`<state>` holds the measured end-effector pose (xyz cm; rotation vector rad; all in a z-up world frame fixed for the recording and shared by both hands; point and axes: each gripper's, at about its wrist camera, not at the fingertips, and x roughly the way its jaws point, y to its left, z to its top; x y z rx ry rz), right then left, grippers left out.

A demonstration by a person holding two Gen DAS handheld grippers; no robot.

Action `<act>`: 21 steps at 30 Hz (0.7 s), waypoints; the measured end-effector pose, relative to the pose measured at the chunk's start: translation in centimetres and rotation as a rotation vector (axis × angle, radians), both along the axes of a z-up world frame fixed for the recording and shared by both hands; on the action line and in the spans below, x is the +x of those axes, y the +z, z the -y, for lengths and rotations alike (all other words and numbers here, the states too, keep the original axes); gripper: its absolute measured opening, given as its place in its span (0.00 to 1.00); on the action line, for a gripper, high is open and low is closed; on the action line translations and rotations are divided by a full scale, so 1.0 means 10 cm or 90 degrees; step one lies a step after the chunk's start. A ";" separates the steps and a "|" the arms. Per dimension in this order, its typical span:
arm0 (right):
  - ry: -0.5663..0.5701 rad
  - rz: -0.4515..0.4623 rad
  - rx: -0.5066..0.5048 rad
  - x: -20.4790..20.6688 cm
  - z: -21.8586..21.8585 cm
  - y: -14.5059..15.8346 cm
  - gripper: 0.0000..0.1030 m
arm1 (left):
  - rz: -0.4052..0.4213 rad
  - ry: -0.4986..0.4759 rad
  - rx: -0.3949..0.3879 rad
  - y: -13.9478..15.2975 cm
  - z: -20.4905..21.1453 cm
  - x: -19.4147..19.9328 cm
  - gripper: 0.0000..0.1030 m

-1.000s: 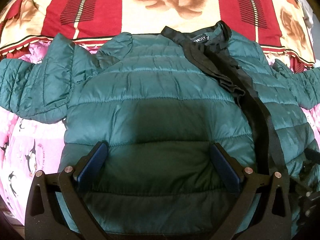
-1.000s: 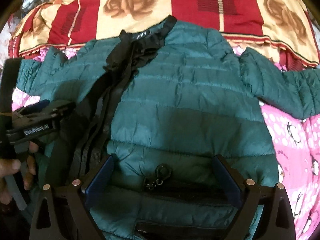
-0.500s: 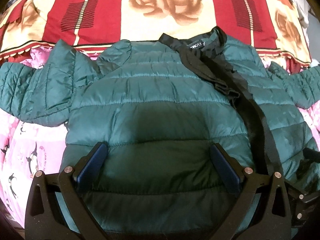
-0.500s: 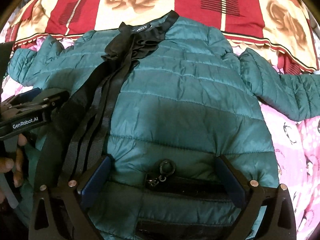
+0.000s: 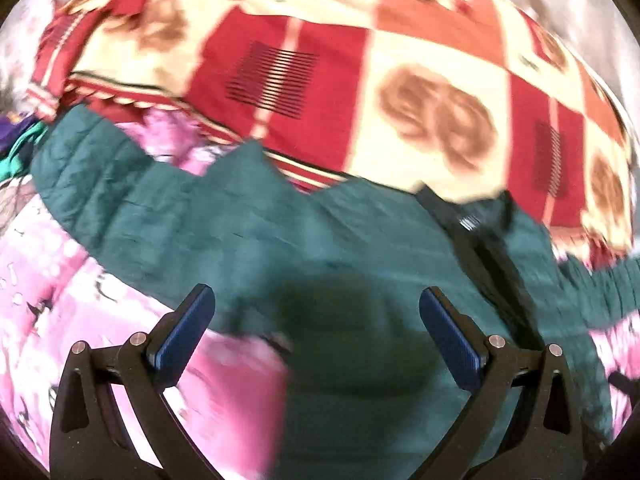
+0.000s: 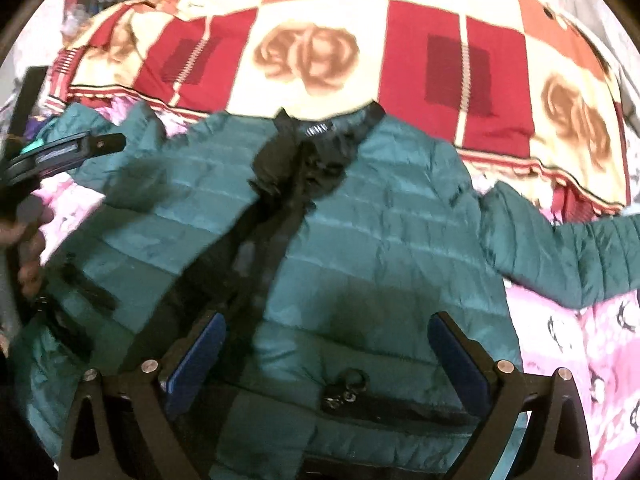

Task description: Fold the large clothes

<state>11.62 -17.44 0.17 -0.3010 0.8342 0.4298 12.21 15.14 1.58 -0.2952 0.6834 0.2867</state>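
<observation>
Lying where: green quilted jacket [image 6: 372, 240] spread front-up on the bed, collar [image 6: 332, 128] toward the red and cream rose blanket [image 6: 312, 56], hem toward the cameras, pink penguin sheet [image 6: 592, 352] underneath.
Left sleeve: stretched out over the pink sheet at the jacket's left [image 5: 132, 208]; blurred in the left wrist view, so cuff position hard to read.
Left gripper [image 5: 316, 332]: released, jaws wide apart, nothing between the pads, hovering over the jacket's lower left edge where green meets pink; also seen side-on in the right wrist view, gripped by a hand [image 6: 28, 240].
Centre: black zip placket [image 6: 280, 240] running from collar to hem, bunched near the neck; worth flattening before any fold.
Right gripper [image 6: 328, 364]: likewise slack and empty, above the hem beside a pocket zip pull [image 6: 348, 386].
Right sleeve [image 6: 568, 252]: lying out to the right, well apart from the right gripper.
Step in hand, as judged: likely reaching for the left sleeve or side panel to start a fold inward.
Doing it well: pinching both fabric layers near the shoulder seam rather than the slippery outer shell alone; lifting low and carrying across toward the placket; keeping the fold edge parallel to the zip.
Risk: puffy fill springing back, smooth shell sliding from the pads.
</observation>
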 end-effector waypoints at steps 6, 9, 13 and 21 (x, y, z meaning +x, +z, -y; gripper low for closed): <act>0.035 -0.005 0.041 -0.05 -0.02 0.05 0.97 | 0.003 0.028 -0.026 -0.12 -0.91 -0.01 1.00; 0.047 -0.032 0.054 -0.06 -0.03 0.03 0.97 | 0.080 0.062 -0.076 -0.09 -1.37 -0.19 1.00; 0.056 -0.043 0.048 -0.04 -0.07 -0.01 0.97 | 0.139 0.096 -0.047 -0.05 -1.95 -0.33 1.00; 0.092 -0.071 0.043 -0.04 -0.22 -0.09 0.97 | 0.108 0.121 -0.013 -0.17 -2.84 -0.39 1.00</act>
